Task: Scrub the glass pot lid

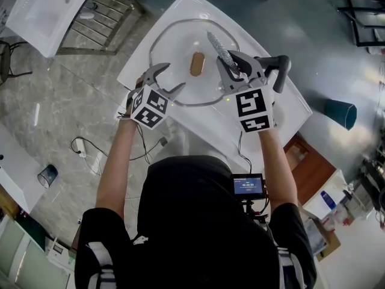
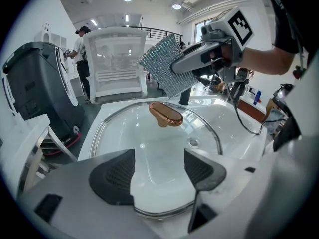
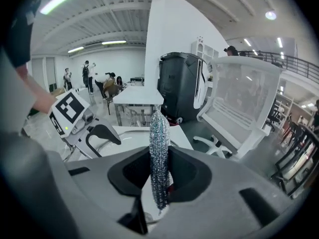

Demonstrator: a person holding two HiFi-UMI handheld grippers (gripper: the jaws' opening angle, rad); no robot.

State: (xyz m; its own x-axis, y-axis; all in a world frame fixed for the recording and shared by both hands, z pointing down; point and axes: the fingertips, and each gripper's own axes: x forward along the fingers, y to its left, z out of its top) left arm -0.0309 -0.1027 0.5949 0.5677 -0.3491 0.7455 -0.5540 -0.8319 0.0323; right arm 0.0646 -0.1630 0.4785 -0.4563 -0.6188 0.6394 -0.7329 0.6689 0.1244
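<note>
The right gripper (image 1: 231,62) clamps the scouring pad (image 1: 218,46) above the glass pot lid (image 1: 177,53); the left gripper (image 1: 170,78), jaws apart, should first pinch its rim.

The glass lid (image 1: 180,47) lies flat across the white basin (image 1: 289,104). Its surface is open to approach from above except at the centre, where the copper knob (image 1: 197,64) is the only raised obstacle on the glass. The left gripper (image 1: 171,78), jaws apart, occupies the near-left rim, and the right gripper (image 1: 231,65), clamped on the scrubbing pad (image 1: 221,48), hangs over the right part of the lid, leaving the far and left arcs unobstructed. A dark upright fitting (image 2: 184,96) stands beyond the far rim, and a wire rack (image 1: 102,17) stands near the basin's left side.
</note>
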